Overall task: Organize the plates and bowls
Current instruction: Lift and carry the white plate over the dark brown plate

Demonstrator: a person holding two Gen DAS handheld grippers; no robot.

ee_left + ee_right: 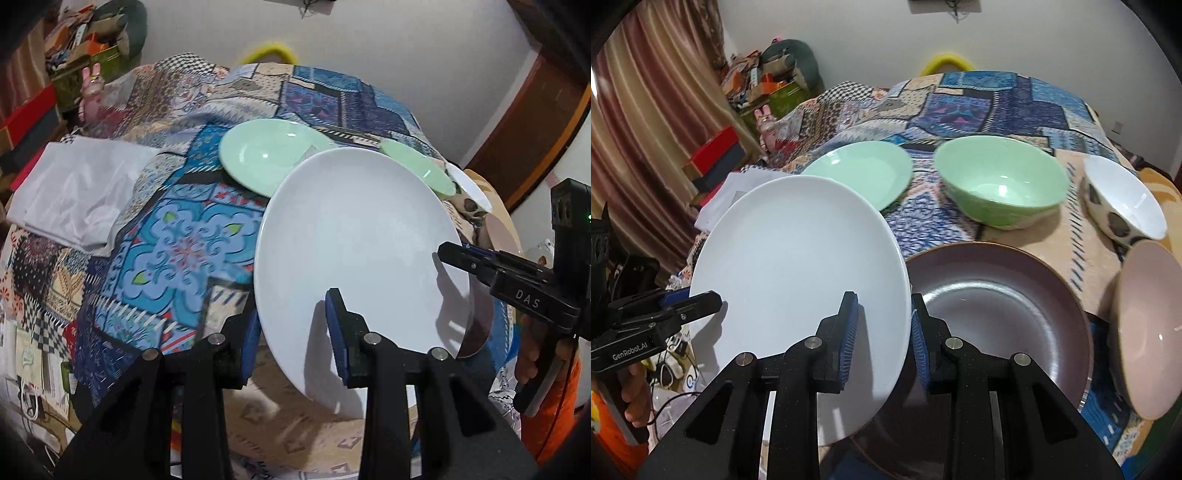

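I have the white plate (pixel 354 236) lifted and tilted, held from two sides. Left tool (pixel 291 332) straddles the near rim, one pad above the face and one below. Right tool (pixel 882 328) does the same on the opposite rim, directly above the brown plate (pixel 1015 306).

Grip state: both tools sit astride the rim and look clamped on it. There is a visible gap beside the pads in both wrist views, so I can't confirm firm contact on either one. Treat the hold as marginal.

Risks from here:
- The plate is glazed and the pads only bite the outer edge. If either tool relaxes or the two move out of sync, the plate pivots on the other grip and drops.
- A drop on the right-tool side lands on the brown plate just below, ceramic on ceramic, with chip risk.
- The bench cover is a soft, rumpled patchwork cloth (pixel 177 236), so anything set down crooked can slide.
- The pink bowl (pixel 1145 332) sits tipped just right of the right tool. A wide swing could knock it.
- Ahead of the tools are the green plate (pixel 860 173), green bowl (pixel 1001 184) and spotted bowl (pixel 1123 206). Overshooting forward clips the green plate first.

My read is that the white plate is meant to stack on the brown plate. I should level it before lowering and release both sides together.
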